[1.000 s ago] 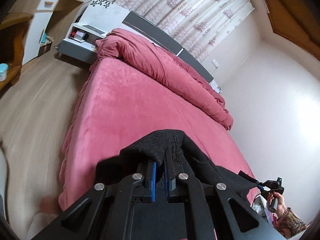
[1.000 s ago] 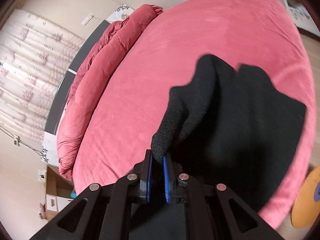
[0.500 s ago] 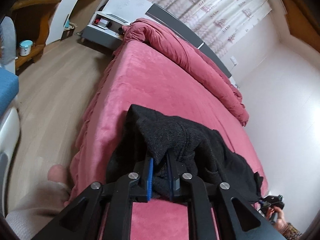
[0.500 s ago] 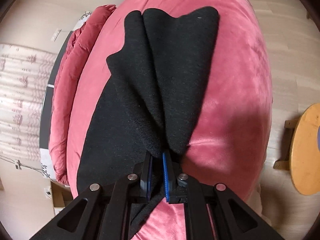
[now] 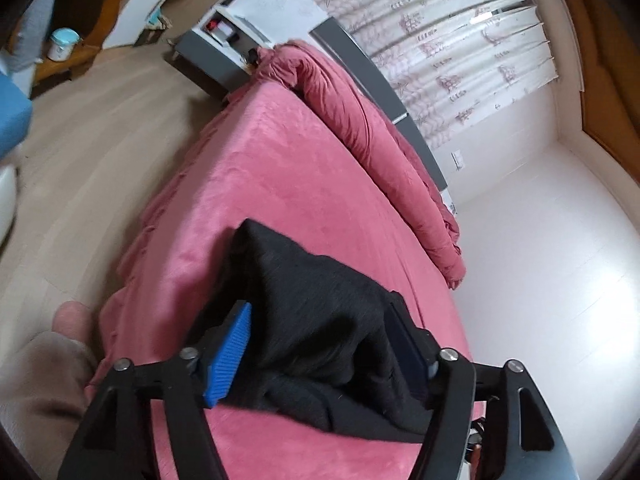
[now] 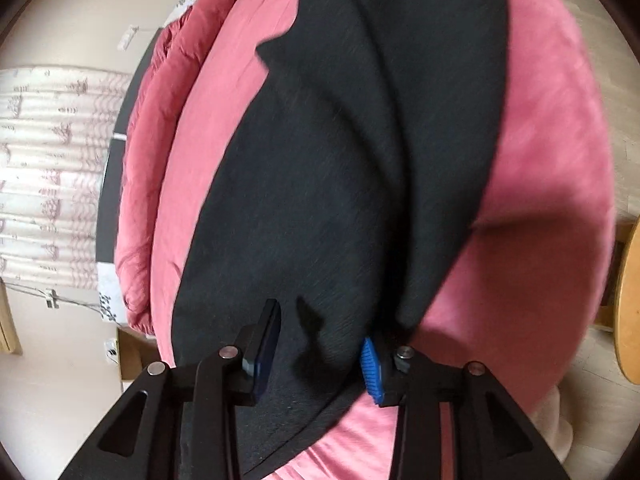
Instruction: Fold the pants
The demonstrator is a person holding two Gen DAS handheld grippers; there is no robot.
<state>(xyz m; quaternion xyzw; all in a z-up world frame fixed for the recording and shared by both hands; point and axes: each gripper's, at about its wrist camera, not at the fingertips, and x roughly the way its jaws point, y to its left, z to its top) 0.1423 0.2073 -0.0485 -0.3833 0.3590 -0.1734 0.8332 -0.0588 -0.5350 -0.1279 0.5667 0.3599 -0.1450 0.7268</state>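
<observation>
Pants: black, knitted-looking, lying bunched on the pink bed near its foot edge; in the right wrist view stretching away from the claw in long folds.
Left gripper: spread wide, holding nothing; bunched cloth sits between the two fingers, heaped just ahead of the blue pad and against the darker pad on the other side.
Right gripper: also spread wide, gripping nothing; near end of the pants lies between and beneath the fingers, one raised fold ending just beside the blue pad.
Bed beyond the claws: bare pink cover past the pants, rolled pink duvet along the far end.
Further out: grey headboard, patterned curtain, wooden floor left of the left claw.
</observation>
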